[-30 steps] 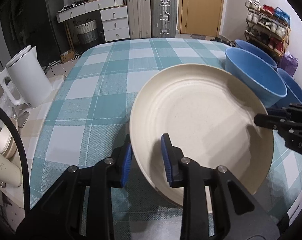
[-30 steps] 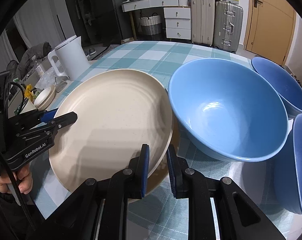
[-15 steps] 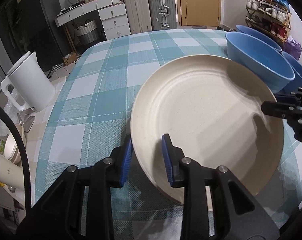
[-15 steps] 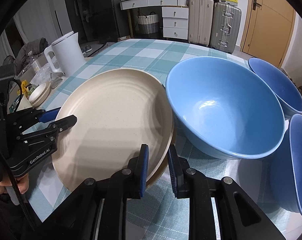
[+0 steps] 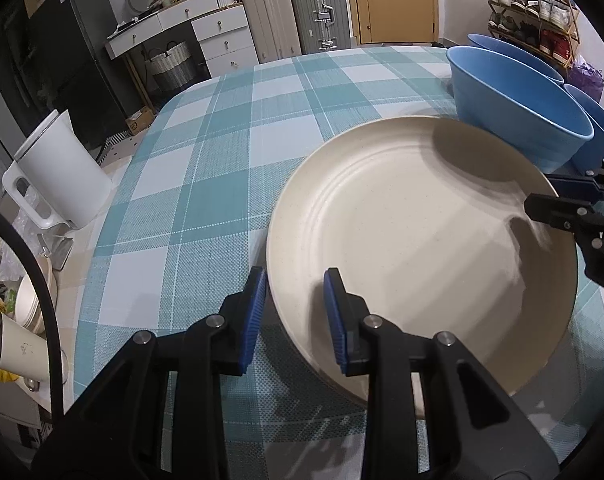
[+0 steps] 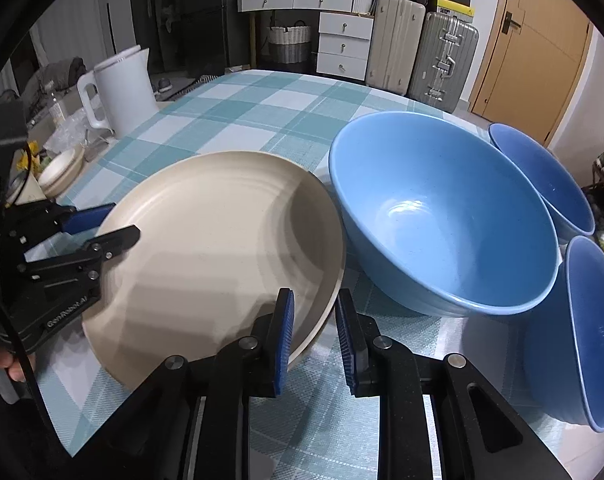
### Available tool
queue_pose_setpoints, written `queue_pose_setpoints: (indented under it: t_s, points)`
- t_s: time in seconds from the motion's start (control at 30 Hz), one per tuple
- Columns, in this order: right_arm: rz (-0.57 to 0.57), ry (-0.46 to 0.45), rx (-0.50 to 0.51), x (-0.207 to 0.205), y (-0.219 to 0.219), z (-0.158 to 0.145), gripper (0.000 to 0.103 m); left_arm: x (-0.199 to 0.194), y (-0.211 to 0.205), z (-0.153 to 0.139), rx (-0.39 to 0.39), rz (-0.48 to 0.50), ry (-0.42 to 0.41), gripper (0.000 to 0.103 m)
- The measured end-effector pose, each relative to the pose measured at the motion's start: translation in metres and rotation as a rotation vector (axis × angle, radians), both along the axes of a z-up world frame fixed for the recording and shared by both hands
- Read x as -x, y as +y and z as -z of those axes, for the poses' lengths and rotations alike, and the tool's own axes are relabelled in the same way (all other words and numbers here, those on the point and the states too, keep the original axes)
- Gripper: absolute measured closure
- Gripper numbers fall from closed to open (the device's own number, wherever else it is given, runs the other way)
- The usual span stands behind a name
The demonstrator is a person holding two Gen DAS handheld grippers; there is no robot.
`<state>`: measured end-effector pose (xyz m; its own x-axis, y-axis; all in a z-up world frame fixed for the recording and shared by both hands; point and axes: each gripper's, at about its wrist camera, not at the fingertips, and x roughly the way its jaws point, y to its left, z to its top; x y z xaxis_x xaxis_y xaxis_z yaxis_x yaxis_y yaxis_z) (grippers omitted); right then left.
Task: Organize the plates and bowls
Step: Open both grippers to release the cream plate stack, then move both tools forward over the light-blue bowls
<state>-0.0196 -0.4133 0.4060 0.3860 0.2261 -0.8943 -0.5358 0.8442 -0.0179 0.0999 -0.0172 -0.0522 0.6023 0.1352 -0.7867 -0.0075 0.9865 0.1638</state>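
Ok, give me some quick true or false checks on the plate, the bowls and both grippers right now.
1. Both grippers clamp the cream plate rim: left gripper, right gripper. True.
2. Three blue bowls are in view, the nearest blue bowl among them. True.
3. The plate sits inside a blue bowl. False: it is beside the nearest bowl, over the checked tablecloth.
4. The white kettle stands on the plate. False: it stands off at the table's edge.

The nearest blue bowl is cut off by the right picture edge; the cream plate hides whatever lies beneath it.
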Motion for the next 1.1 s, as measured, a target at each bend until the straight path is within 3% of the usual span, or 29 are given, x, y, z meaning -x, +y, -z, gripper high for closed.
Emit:
queue_pose_setpoints:
  t_s: [0.27, 0.4, 0.43, 0.5, 0.53, 0.67, 0.83, 0.93, 1.1]
  points:
    - [0.01, -0.001, -0.006, 0.0, -0.002, 0.005, 0.081, -0.003, 0.01, 0.001, 0.077, -0.011, 0.012, 0.077]
    - [0.001, 0.03, -0.042, 0.0, -0.005, 0.003, 0.071, -0.001, 0.016, -0.006, 0.121, -0.009, 0.004, 0.074]
    - [0.0, 0.036, -0.05, 0.0, -0.006, 0.001, 0.067, 0.0, 0.017, -0.009, 0.138, -0.007, -0.002, 0.072]
    - [-0.005, 0.04, -0.07, 0.001, -0.006, -0.002, 0.051, 0.002, 0.019, -0.015, 0.17, 0.001, -0.015, 0.063]
    - [-0.006, 0.035, -0.078, 0.003, -0.006, -0.004, 0.049, 0.005, 0.02, -0.02, 0.186, 0.006, -0.028, 0.054]
    - [-0.012, 0.017, -0.11, 0.009, -0.007, -0.016, 0.022, 0.013, 0.022, -0.037, 0.232, 0.024, -0.073, 0.031]
    - [-0.004, -0.025, -0.155, 0.017, -0.015, -0.036, 0.003, 0.022, 0.024, -0.055, 0.307, 0.029, -0.106, 0.016]
    - [0.007, -0.036, -0.179, 0.02, -0.023, -0.045, 0.001, 0.027, 0.027, -0.064, 0.327, -0.002, -0.142, 0.001]
    - [0.045, -0.042, -0.252, 0.027, -0.042, -0.056, 0.001, 0.032, 0.028, -0.074, 0.384, -0.004, -0.156, 0.001]
